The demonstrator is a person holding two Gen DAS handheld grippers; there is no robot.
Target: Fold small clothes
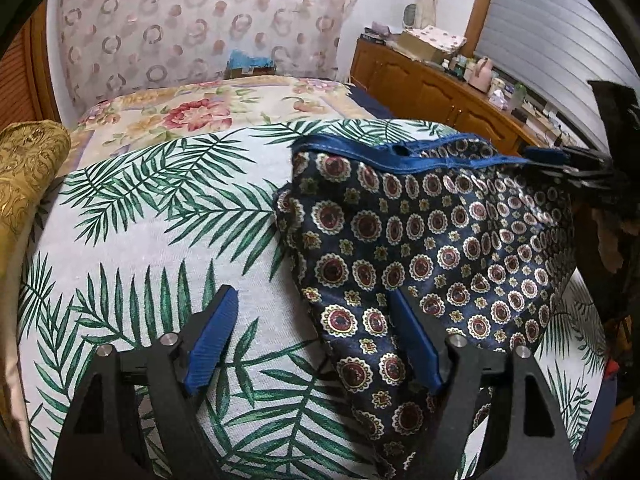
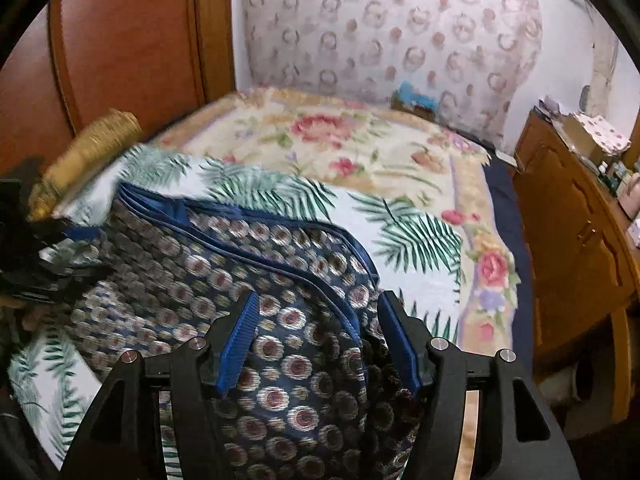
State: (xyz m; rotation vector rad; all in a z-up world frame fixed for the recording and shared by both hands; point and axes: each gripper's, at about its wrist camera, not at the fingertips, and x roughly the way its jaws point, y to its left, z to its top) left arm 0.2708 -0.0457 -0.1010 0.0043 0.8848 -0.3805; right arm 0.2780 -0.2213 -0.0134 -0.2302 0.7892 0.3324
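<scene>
A small navy garment [image 1: 432, 248] with red-and-cream medallions and a blue waistband lies bunched on a white palm-leaf cloth [image 1: 160, 232]. My left gripper [image 1: 312, 304] is open, its right finger over the garment's lower left edge, its left finger over the cloth. In the left wrist view the right gripper [image 1: 576, 168] sits at the waistband's right end. In the right wrist view my right gripper [image 2: 316, 312] is open, and the garment [image 2: 240, 272] lies between and under its fingers. The left gripper [image 2: 44, 248] shows at the garment's far left.
The palm-leaf cloth lies on a floral bedspread [image 1: 192, 108]. A gold cushion [image 1: 28, 168] is at the left, a wooden headboard [image 2: 132, 40] behind. A wooden cabinet [image 1: 436, 84] with clutter runs along the right. A patterned curtain [image 1: 200, 16] hangs behind the bed.
</scene>
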